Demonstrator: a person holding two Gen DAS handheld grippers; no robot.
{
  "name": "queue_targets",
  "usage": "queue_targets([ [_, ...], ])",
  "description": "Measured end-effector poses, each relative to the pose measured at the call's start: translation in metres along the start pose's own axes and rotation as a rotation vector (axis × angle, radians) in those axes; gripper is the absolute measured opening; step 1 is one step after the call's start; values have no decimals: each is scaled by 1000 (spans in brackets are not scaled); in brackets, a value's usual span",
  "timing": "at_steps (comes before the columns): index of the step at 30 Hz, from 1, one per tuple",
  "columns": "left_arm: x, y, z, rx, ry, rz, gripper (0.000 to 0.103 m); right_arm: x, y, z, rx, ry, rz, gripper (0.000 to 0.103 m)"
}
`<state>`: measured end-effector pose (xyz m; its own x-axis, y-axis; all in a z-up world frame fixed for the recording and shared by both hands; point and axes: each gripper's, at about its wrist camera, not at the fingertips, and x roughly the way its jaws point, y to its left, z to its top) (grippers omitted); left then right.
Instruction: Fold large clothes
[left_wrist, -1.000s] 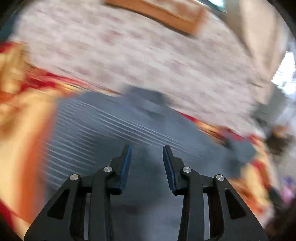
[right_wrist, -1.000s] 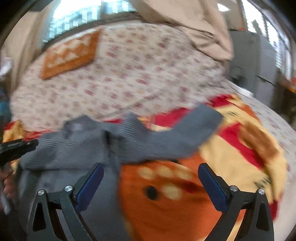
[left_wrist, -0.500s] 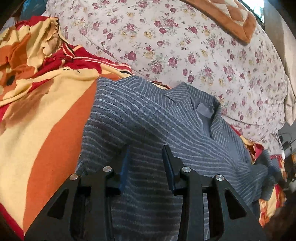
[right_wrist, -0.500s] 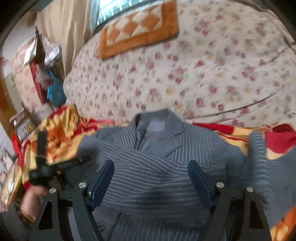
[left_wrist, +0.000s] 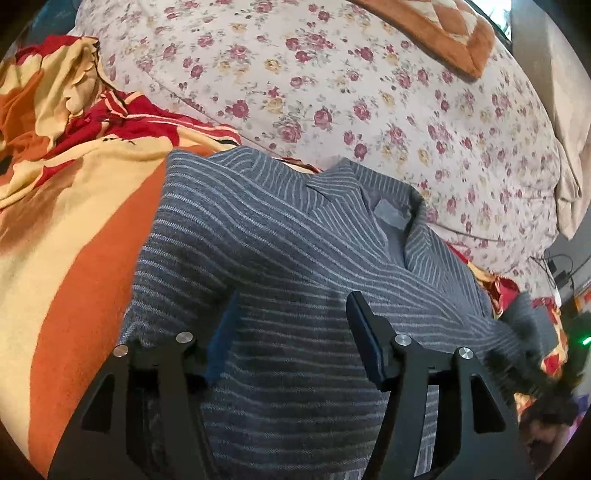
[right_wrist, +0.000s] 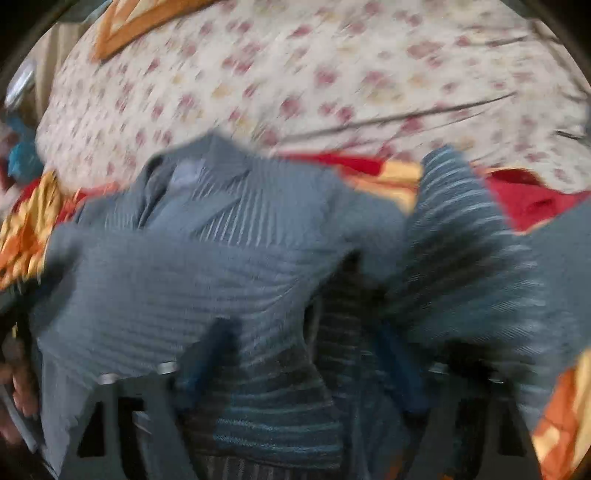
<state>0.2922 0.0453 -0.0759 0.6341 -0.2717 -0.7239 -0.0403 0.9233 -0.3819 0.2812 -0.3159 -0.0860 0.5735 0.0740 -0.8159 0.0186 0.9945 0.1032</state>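
Left gripper (left_wrist: 291, 314) fingers opening over grey striped jacket (left_wrist: 295, 229), centre frame; right gripper (right_wrist: 306, 354) fingers closing, jacket fabric between, blurred.

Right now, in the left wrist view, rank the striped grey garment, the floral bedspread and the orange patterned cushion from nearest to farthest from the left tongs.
1. Striped grey garment, directly under the opening left tongs.
2. Floral bedspread, beyond the collar.
3. Orange patterned cushion, top right, at the far edge.

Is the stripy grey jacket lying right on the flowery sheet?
No, the striped grey jacket lies on an orange, yellow and red blanket, and the floral sheet begins beyond its collar.
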Motion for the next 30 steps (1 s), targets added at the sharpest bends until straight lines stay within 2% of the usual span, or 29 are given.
queue_targets([
  [1, 0, 0, 0, 6, -2, 2, 59, -16, 0, 2, 12, -61, -5, 64],
  [2, 0, -1, -1, 10, -3, 5, 59, -42, 4, 4, 15, -179, 17, 64],
  [4, 1, -4, -2, 25, -6, 21, 60, -76, 14, 5, -13, -326, 50, 65],
  [5, 1, -5, -3, 33, -8, 27, 60, -88, 22, 3, -44, -386, 89, 65],
  [6, 2, -6, -3, 40, -8, 30, 61, -88, 29, 3, -69, -389, 124, 65],
  [8, 2, -6, -3, 45, -6, 25, 64, -64, 39, 4, -96, -273, 190, 65],
  [10, 3, -5, -3, 47, -4, 18, 65, -31, 38, 0, -71, -119, 129, 63],
  [11, 3, -6, -3, 49, -3, 16, 66, -2, 31, -6, -37, 29, 90, 60],
  [12, 3, -7, -3, 53, -2, 14, 67, 10, 24, -11, -13, 82, 95, 59],
  [13, 3, -8, -3, 60, -3, 14, 69, 4, 21, -12, -4, 8, 107, 59],
  [14, 3, -8, -3, 63, -4, 16, 69, 3, 22, -10, -10, 24, 103, 60],
  [15, 3, -9, -3, 63, -6, 16, 69, 4, 23, -10, -20, 36, 109, 70],
  [16, 2, -8, -3, 59, -11, 11, 69, 6, 25, -11, -32, 38, 127, 84],
  [17, -1, -7, -4, 50, -20, 2, 69, 7, 31, -14, -60, 57, 151, 91],
  [18, -4, -6, -3, 40, -30, -7, 69, 9, 36, -16, -94, 71, 150, 102],
  [21, -27, -6, -5, 33, -81, 15, 69, 11, 55, -19, -186, 95, 102, 101],
  [22, -33, -7, -6, 42, -94, 33, 69, 7, 53, -19, -176, 95, 87, 85],
  [23, -39, -7, -8, 53, -108, 62, 69, -2, 51, -19, -159, 72, 64, 76],
  [24, -42, -7, -9, 68, -119, 100, 69, -13, 49, -19, -147, 23, 52, 72],
  [26, -28, -3, -11, 76, -66, 166, 69, -27, 48, -21, -156, -49, 79, 72],
  [27, -19, -1, -12, 74, -25, 173, 69, -26, 49, -22, -162, -36, 95, 72],
  [28, -12, -2, -14, 88, -15, 195, 69, -18, 50, -25, -170, 9, 107, 73],
  [29, -12, -7, -15, 113, -30, 218, 70, -3, 51, -34, -188, 98, 94, 75],
  [30, -11, -11, -15, 130, -27, 234, 71, -5, 51, -38, -200, 55, 87, 80],
])
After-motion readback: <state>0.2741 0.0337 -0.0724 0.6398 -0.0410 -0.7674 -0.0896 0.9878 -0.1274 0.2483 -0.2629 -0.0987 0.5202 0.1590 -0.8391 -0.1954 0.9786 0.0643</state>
